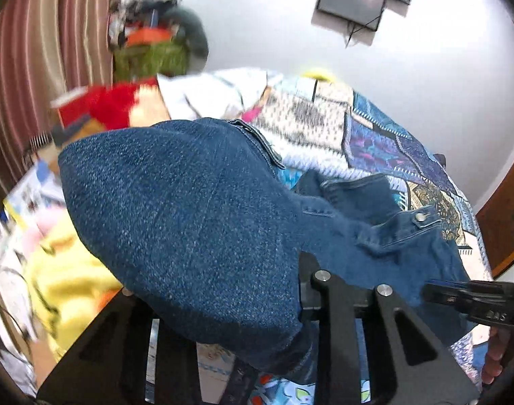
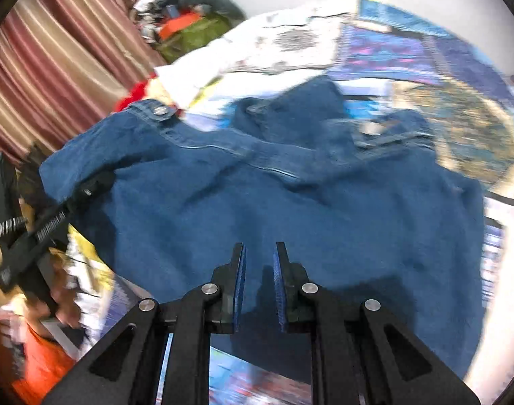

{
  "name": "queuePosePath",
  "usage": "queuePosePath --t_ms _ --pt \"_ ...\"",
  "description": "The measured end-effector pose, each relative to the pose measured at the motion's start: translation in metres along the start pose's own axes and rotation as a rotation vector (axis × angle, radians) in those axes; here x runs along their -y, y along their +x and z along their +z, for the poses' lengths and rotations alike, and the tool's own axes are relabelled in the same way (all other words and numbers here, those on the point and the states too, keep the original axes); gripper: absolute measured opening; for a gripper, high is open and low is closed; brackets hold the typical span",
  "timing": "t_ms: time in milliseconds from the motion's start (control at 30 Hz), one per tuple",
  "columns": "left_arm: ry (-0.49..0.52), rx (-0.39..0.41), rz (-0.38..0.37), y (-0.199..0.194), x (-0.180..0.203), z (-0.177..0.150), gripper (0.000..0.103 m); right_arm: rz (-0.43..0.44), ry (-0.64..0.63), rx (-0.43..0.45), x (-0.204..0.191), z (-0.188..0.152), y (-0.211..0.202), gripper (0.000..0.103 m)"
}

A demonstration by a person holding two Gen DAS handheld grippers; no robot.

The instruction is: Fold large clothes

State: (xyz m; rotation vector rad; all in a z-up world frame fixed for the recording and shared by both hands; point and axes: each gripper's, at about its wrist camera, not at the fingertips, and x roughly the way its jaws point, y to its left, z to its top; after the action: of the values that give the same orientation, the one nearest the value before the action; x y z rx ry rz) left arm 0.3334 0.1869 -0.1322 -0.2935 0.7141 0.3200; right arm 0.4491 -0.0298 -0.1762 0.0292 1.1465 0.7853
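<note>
1. Left claw (image 1: 290,303), seen from its own camera, is swallowed by a bulging fold of the denim jacket (image 1: 189,222); the blue cloth drapes over and between its black fingers, so it looks clamped on the jacket, though the tips are hidden; the jacket's cuff with a metal snap (image 1: 420,216) sits to the right; the other claw's black frame pokes in at the right edge, touching the denim; behind lies a patchwork quilt (image 1: 375,138) on the bed, a white cloth (image 1: 209,94) beyond the jacket, a yellow cloth (image 1: 68,270) low on the left, a striped curtain (image 1: 37,50) and a dark screen (image 1: 353,0) on the wall; much of the left side is smeared by blur.

2. Right claw (image 2: 259,287), in its own camera, stands with its two blue-padded fingers (image 2: 240,287) parted by a narrow gap and nothing between them; it hovers just over the near edge of the jacket (image 2: 290,202), which is spread across the quilt (image 2: 408,50) with its collar (image 2: 283,108) toward the far side; at the left the left claw (image 2: 88,185) pinches the jacket's edge, its jaws closed on the cloth; the striped curtain (image 2: 54,67) hangs behind, and a heap of clutter (image 2: 189,23) sits at the bed's far corner; the whole view is blurred.
</note>
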Motion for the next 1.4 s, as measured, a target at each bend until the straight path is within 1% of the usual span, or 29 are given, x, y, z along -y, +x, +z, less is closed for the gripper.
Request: queuePosePath --t_ms 33,67,100,133,200,233,267,333,433,500,533,633,700,733,800,833,867,933,1000,1033,1067,1167,1200,1267,1367,1400 --pt "0.024 0.016 0.015 -0.005 0.003 0.0 0.03 0.032 0.006 -0.017 -0.007 0.003 0.008 0.011" --pt "0.054 0.029 0.035 -0.009 0.006 -0.002 0.03 0.074 0.009 -0.052 -0.017 0.007 0.024 0.011" --pt "0.072 0.036 0.046 -0.011 0.008 -0.005 0.03 0.096 0.012 -0.078 -0.023 0.008 0.036 0.011" --pt "0.095 0.041 0.057 -0.013 0.01 -0.008 0.03 0.113 0.007 -0.131 -0.031 0.007 0.058 0.011" --pt "0.114 0.025 0.053 -0.009 0.01 -0.012 0.03 0.091 -0.02 -0.221 -0.041 0.003 0.092 0.011" --pt "0.118 -0.001 0.041 -0.003 0.01 -0.014 0.029 0.082 -0.029 -0.248 -0.044 0.0 0.107 0.011" --pt "0.123 -0.015 0.046 0.002 0.008 -0.016 0.029 0.082 -0.029 -0.256 -0.044 -0.004 0.12 0.011" --pt "0.158 -0.021 0.095 0.008 0.013 -0.021 0.028 0.118 -0.001 -0.259 -0.04 -0.009 0.132 0.011" --pt "0.159 -0.001 0.081 0.005 0.015 -0.018 0.028 0.148 0.029 -0.287 -0.032 -0.005 0.126 0.011" --pt "0.166 0.024 0.07 0.0 0.024 -0.011 0.028 0.139 0.055 -0.3 -0.021 -0.002 0.113 0.011" --pt "0.173 0.034 0.063 -0.001 0.03 -0.008 0.028 0.127 0.055 -0.277 -0.015 -0.002 0.1 0.011" --pt "0.218 0.075 0.031 -0.01 0.056 -0.001 0.028 0.057 0.022 -0.141 0.01 -0.005 0.04 0.011" --pt "0.248 0.096 -0.001 -0.015 0.077 0.001 0.027 0.002 0.016 -0.056 0.032 -0.015 -0.004 0.011" --pt "0.268 0.108 -0.031 -0.018 0.093 0.002 0.026 -0.017 0.019 -0.03 0.039 -0.017 -0.018 0.011" --pt "0.298 0.121 -0.067 -0.019 0.115 0.001 0.024 -0.073 0.051 0.046 0.064 -0.031 -0.063 0.011" --pt "0.318 0.121 -0.092 -0.019 0.131 0.0 0.023 -0.103 0.071 0.077 0.079 -0.039 -0.085 0.011" --pt "0.334 0.118 -0.111 -0.017 0.143 -0.001 0.023 -0.128 0.084 0.098 0.084 -0.047 -0.1 0.011" --pt "0.383 0.096 -0.16 -0.013 0.173 -0.011 0.022 -0.176 0.109 0.139 0.102 -0.062 -0.131 0.011" --pt "0.424 0.075 -0.198 -0.01 0.193 -0.024 0.022 -0.211 0.136 0.165 0.121 -0.077 -0.161 0.011" --pt "0.463 0.052 -0.229 -0.009 0.208 -0.036 0.022 -0.223 0.143 0.168 0.126 -0.083 -0.17 0.011" --pt "0.486 0.04 -0.243 -0.009 0.214 -0.044 0.022 -0.237 0.15 0.173 0.133 -0.095 -0.181 0.011" --pt "0.621 -0.023 -0.271 -0.001 0.243 -0.082 0.022 -0.279 0.155 0.177 0.138 -0.123 -0.196 0.011" --pt "0.637 -0.048 -0.274 0.002 0.246 -0.089 0.022 -0.29 0.155 0.177 0.137 -0.125 -0.193 0.011" --pt "0.646 -0.137 -0.301 0.013 0.246 -0.105 0.025 -0.302 0.155 0.172 0.137 -0.134 -0.198 0.011" --pt "0.62 -0.162 -0.348 0.006 0.239 -0.109 0.029 -0.303 0.147 0.174 0.131 -0.142 -0.2 0.011" --pt "0.609 -0.173 -0.363 0.004 0.236 -0.109 0.033 -0.298 0.143 0.175 0.13 -0.143 -0.202 0.011"
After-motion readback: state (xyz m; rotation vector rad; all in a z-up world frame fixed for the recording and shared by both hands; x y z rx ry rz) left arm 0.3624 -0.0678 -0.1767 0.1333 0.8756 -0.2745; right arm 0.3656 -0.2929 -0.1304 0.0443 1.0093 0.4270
